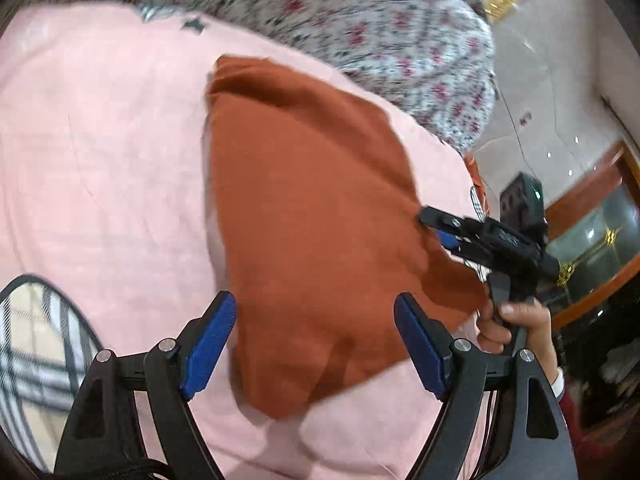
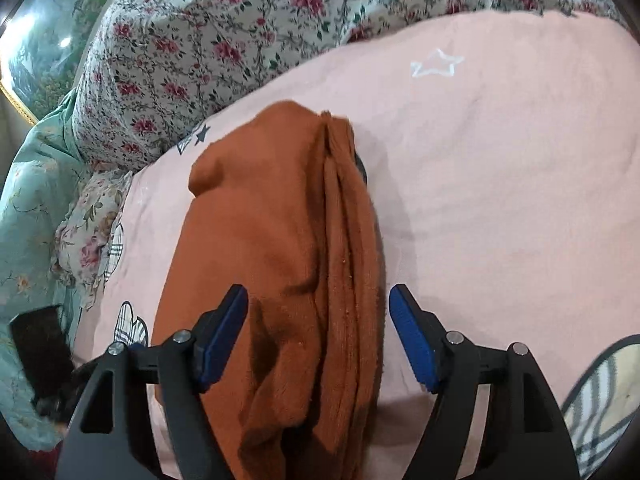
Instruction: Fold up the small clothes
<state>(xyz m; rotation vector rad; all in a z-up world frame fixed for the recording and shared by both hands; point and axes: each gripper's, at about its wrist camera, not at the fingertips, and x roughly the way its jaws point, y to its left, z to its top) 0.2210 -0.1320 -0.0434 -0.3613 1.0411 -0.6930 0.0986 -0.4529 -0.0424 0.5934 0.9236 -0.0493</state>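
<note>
The pink cotton bedsheet (image 2: 500, 184) fills most of both views, with lots of bare sheet at the right of the right wrist view. A floral-print quilt (image 2: 208, 40) is bunched along the top edge. The rust-orange folded garment (image 2: 280, 264) lies mid-frame on the sheet, its stacked layered edges running down the right side. The left gripper (image 1: 314, 344) hovers over its lower end, blue pads spread wide. The right gripper (image 2: 318, 340) is spread too, straddling the cloth. In the left wrist view, the right hand (image 1: 516, 324) grips its handle at the right edge.
</note>
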